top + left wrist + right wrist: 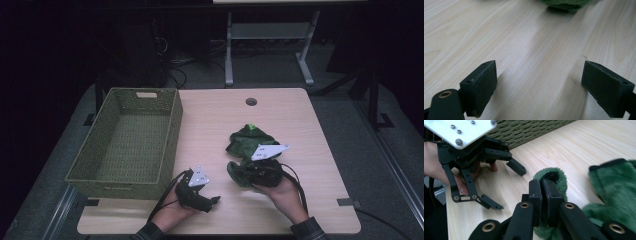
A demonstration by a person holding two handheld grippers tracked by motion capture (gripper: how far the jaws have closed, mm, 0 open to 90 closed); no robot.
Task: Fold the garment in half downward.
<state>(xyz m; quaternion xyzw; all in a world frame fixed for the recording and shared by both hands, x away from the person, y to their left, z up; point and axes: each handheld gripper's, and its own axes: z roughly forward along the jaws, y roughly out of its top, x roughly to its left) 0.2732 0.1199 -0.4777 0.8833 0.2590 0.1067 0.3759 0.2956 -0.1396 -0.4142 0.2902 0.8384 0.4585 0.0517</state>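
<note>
A dark green plush toy (pixel 249 138) with a small bright green tip lies on the wooden table (pixel 300 115), right of the middle. My right gripper (pixel 239 175) comes at it from the near side and is shut on a fold of its fur. In the right gripper view the jaws (pixel 542 187) stand pressed together with the plush toy (pixel 615 185) bunched around and behind them. My left gripper (pixel 212 201) rests low near the table's front edge, open, with nothing between its pads (pixel 480 87). The plush toy's edge (pixel 566 3) lies ahead of it.
A woven olive basket (pixel 172 135) with nothing inside stands on the table's left side, close to my left hand. In the right gripper view my left gripper (pixel 506 186) sits in front of the basket's wall (pixel 529 130). A cable hole (pixel 251 102) lies at the far edge.
</note>
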